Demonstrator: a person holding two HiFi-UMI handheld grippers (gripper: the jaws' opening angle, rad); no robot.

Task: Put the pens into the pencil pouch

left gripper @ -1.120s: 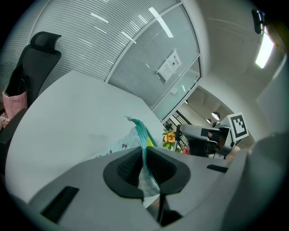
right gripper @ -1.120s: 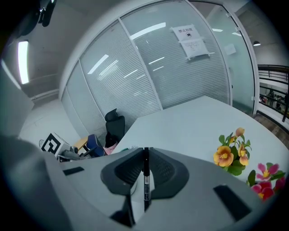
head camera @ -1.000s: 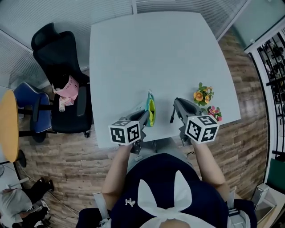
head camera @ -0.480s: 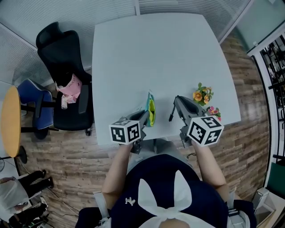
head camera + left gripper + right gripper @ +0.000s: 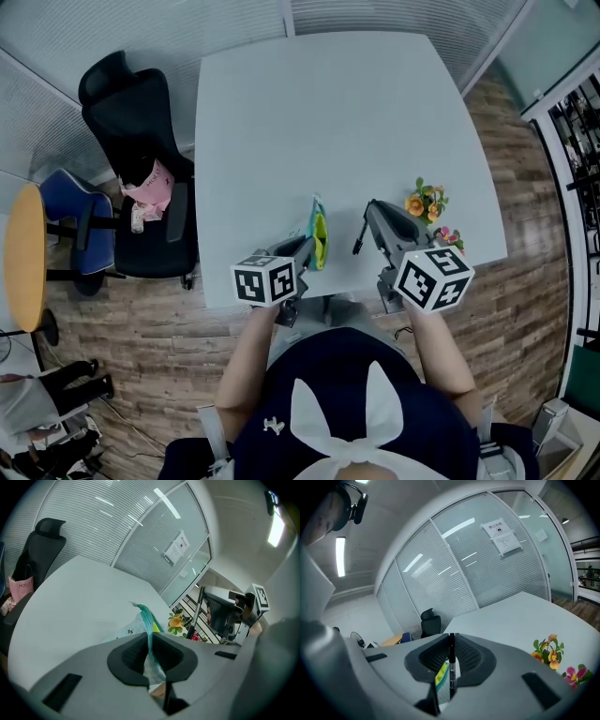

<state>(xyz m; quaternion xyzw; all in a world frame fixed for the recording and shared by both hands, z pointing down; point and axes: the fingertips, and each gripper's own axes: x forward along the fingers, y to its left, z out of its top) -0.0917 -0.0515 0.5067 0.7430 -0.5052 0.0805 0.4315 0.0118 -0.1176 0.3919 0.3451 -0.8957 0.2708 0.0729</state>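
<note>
Your left hand-held gripper [image 5: 306, 247] [image 5: 151, 654] is clamped on the near edge of the pencil pouch [image 5: 318, 234] [image 5: 145, 619]. The pouch stands on edge at the near side of the counter [image 5: 328, 122]. Your right hand-held gripper [image 5: 372, 210] [image 5: 452, 644] is closed on a black pen [image 5: 359, 240] [image 5: 451, 673] [image 5: 196, 613]. The pen hangs tip down just right of the pouch, apart from it. Artificial flowers [image 5: 427, 201] lie on the counter to the right of the pen.

Compared with one second ago, the right hand-held gripper and the pen have risen slightly. The left hand-held gripper and the pouch are unchanged.
</note>
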